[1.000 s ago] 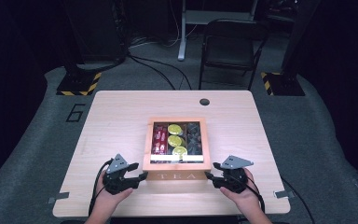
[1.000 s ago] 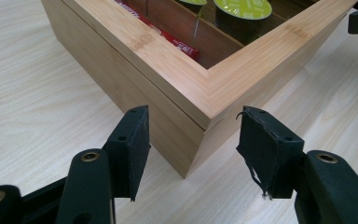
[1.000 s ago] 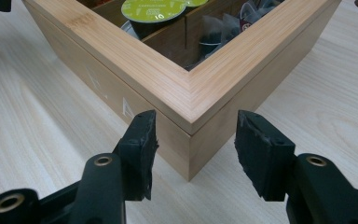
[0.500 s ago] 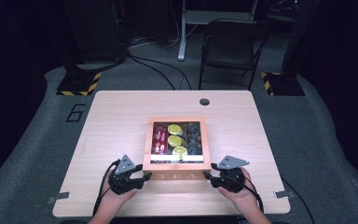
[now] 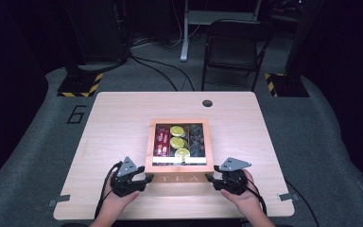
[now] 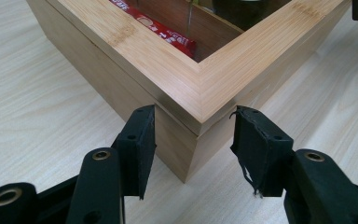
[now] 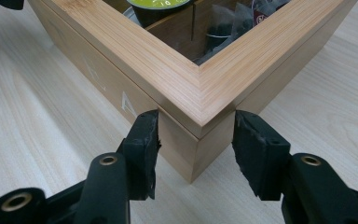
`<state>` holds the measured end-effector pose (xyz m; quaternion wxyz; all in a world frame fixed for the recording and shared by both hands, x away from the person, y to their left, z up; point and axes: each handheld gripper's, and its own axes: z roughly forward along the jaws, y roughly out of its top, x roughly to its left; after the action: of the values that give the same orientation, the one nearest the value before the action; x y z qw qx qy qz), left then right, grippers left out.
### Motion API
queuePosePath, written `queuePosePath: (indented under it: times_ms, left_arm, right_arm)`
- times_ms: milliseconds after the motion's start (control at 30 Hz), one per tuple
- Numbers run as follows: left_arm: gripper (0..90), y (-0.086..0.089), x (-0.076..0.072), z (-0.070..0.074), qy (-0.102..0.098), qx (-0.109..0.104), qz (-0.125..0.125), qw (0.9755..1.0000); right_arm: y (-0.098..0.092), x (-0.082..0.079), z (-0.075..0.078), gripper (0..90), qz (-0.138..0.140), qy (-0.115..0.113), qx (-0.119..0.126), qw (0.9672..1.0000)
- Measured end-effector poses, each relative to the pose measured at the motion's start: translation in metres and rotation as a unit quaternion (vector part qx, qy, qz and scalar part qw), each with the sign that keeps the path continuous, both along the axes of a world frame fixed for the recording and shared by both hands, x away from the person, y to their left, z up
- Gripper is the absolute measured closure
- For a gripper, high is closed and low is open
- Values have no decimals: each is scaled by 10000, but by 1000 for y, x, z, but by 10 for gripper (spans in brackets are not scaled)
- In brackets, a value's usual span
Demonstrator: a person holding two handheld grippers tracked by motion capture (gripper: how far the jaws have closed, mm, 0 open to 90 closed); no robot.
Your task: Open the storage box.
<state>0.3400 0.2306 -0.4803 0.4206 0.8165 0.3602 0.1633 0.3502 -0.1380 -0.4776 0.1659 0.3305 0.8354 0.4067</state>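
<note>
I had both grippers set at the 2 near corners of the box, which sat on the counter a little toward my side of its middle. The left gripper straddled the box's near-left corner; its fingers had just been closing, and they stood apart with the corner between them, the left one seemingly touching the side wall, the right one just short of the wood. The right gripper straddled the near-right corner the same way, fingers partly apart, close on both faces, and I could not tell whether they pressed. In my judgement the approach was done and the grip was not: squeezing both corners firmly was left, and so was whatever lift or slide followed. The box's front face read "TEA" in pale letters. Inside the box, red packets carried white print too small to read, green-topped pods sat mid-box, and dark sachets lay at the right.
</note>
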Motion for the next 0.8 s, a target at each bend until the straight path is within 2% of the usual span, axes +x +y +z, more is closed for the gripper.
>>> queuePosePath:
  times_ms: [267, 300, 367, 433, 467, 667, 733, 800]
  left_arm:
    - [488, 1, 0, 1, 52, -40, -18, 10000]
    - [489, 1, -1, 1, -8, -96, 21, 10000]
    - [494, 1, -1, 2, 12, -66, -7, 10000]
    - [494, 0, -1, 2, -57, -53, 37, 10000]
    - [494, 0, -1, 2, -62, -57, 34, 10000]
    - [493, -1, -1, 2, -97, -28, 53, 9999]
    - [494, -1, -1, 3, -55, -47, 7, 10000]
    - [493, -1, -2, 3, -112, -44, 21, 9999]
  right_arm:
    - [0, 0, 0, 501, -10, -6, -6, 10000]
    - [0, 0, 1, 501, -5, -9, -10, 10000]
    - [0, -1, 1, 501, -31, -14, -1, 10000]
    - [0, -1, 2, 503, -23, -23, 38, 10000]
    - [0, -1, 2, 508, -5, -88, 63, 9999]
    - [-1, -1, 3, 508, -40, -34, 112, 9999]
    - [0, -1, 3, 508, -67, -34, 105, 9999]
    - [0, -1, 4, 509, -74, -94, 102, 9999]
